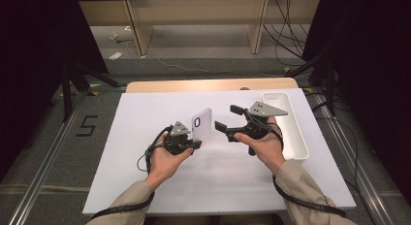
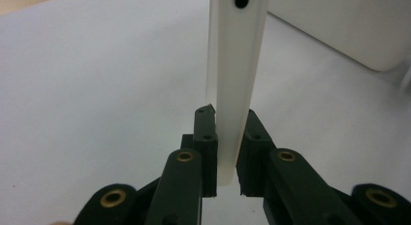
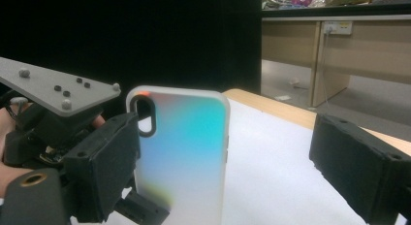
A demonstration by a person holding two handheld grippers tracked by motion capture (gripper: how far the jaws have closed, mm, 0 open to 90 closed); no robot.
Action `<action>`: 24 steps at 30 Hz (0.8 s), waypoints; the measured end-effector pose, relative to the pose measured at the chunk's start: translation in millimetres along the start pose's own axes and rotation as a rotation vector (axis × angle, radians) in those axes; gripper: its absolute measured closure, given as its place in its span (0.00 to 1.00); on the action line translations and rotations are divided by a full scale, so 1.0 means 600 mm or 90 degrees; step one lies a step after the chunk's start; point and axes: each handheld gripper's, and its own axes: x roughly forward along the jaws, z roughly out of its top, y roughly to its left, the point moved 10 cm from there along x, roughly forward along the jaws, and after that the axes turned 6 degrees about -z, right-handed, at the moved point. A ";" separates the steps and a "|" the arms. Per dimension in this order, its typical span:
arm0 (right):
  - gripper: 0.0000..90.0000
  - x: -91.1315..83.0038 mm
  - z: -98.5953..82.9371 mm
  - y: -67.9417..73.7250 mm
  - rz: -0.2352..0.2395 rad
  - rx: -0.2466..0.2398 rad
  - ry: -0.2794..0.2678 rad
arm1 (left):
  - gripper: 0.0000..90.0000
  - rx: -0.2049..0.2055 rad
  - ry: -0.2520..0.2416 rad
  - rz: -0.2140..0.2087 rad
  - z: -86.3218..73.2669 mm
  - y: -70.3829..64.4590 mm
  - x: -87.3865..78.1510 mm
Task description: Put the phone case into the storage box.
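Right now the left gripper [image 1: 196, 145], just left of centre in the high view, is clamped on the bottom edge of a phone case [image 1: 202, 125]. Case stands upright above the white table [image 1: 145, 162], tilted a bit, its oval camera cutout [image 1: 197, 122] near the top.

In the left gripper view the case [image 2: 235, 89] runs edge-on up the middle of the frame, a thin cream strip w/ a dark slot at the top; both black jaws press on its lower end, one each side. White bin wall [image 2: 349, 26] sits in the upper right of that frame.

Right gripper [image 1: 227, 119] is just right of centre in the high view, held by the right hand [image 1: 261, 145], jaws spread wide, nothing between them, pointing at the case w/ a small gap. A grey plate [image 1: 266, 108] rides on top of it.

In the right gripper view the case [image 3: 181, 152] fills the lower middle, back face showing a teal-to-pink sheen, cutout [image 3: 146, 117] at its upper left. It sits btw the two wide-apart jaws, close to the left one; can't tell if they touch. Left gripper's grey plate [image 3: 58, 91] is at mid left.

White bin [image 1: 288, 125], long and narrow, lies at the right side of the table, just beside the right hand.
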 end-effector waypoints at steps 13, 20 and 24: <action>0.11 0.011 -0.007 0.013 -0.010 0.004 0.000 | 0.89 0.003 0.004 -0.005 0.003 -0.012 0.011; 0.11 0.018 -0.012 0.016 -0.013 0.013 0.003 | 0.89 0.009 0.006 -0.010 0.005 -0.022 0.017; 0.11 0.018 -0.011 0.015 -0.016 0.019 0.001 | 0.89 0.013 0.009 -0.012 0.005 -0.025 0.020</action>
